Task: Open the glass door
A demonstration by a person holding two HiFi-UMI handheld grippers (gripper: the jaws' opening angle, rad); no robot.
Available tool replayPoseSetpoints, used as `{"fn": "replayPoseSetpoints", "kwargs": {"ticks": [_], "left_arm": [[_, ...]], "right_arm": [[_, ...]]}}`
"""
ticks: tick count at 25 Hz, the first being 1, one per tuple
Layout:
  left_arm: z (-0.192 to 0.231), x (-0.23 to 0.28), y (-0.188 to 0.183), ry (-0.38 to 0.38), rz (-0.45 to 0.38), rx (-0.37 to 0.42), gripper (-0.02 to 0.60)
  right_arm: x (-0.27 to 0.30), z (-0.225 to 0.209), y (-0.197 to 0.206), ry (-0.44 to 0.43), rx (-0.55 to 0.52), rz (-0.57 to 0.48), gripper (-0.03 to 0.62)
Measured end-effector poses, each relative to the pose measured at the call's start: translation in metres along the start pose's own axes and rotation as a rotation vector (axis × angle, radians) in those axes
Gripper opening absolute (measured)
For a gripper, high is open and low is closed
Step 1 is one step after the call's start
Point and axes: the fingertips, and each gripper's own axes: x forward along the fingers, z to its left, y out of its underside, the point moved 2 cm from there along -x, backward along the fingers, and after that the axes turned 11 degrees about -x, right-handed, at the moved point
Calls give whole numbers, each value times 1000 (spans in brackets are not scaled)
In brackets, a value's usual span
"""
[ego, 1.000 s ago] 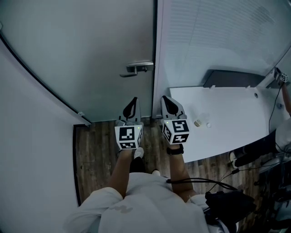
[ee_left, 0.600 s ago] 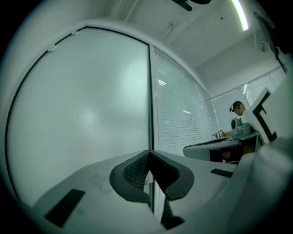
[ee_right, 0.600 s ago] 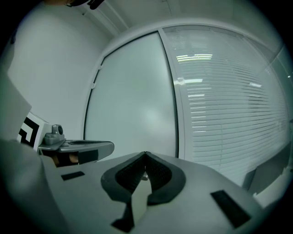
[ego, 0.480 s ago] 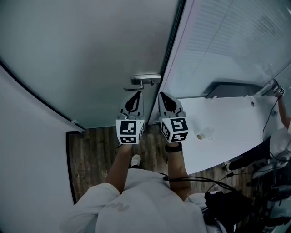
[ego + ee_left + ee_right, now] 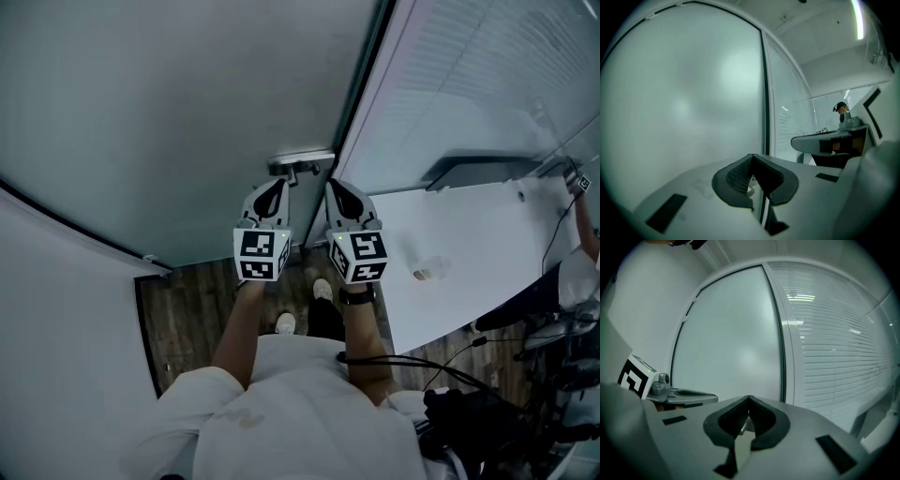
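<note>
1. The frosted glass door (image 5: 187,103) is seen shut, its dark edge set against the frame beside a glazed partition with blinds (image 5: 478,75).
2. A metal lever handle (image 5: 300,161) is mounted on the door near that edge, towards the right in the head view.
3. The left hand-held gripper (image 5: 278,183) is held level, its jaws pressed together with nothing between them. Its tips are pointed at the handle and lie close below it in the head view.
4. The right hand-held gripper (image 5: 334,184) is held just beside the left one. Its jaws are likewise closed and empty, and it is aimed at the door's edge.
5. Whether either gripper touches the handle cannot be told.
6. A white bench (image 5: 487,234) is seen to the right, with a small pale object (image 5: 427,273) lying on it.
7. A wooden floor (image 5: 187,309) is visible below the person's arms.
</note>
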Motion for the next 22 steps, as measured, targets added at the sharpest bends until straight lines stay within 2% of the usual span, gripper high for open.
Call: {"fn": "replayPoseSetpoints", "kwargs": {"ticks": [3,7,11,18,20,22], "left_arm": [[5,15,12,6,75,92,2],[12,29,52,12,205,185,2],[12,43,67,47,302,293,3],[26,60,90,75,419,328,97],[31,61,97,63,462,421,100],[37,60,100,46,515,584,100]], "right_arm": [[13,-10,9,8,16,19,2],[31,-14,34,-14,52,60,2],[48,-27,36,-22,63,64,2],[67,-31,47,-54,71,103,2],[69,-33,49,-57,67,109,2],[70,-36,51,-56,62,113,2]]}}
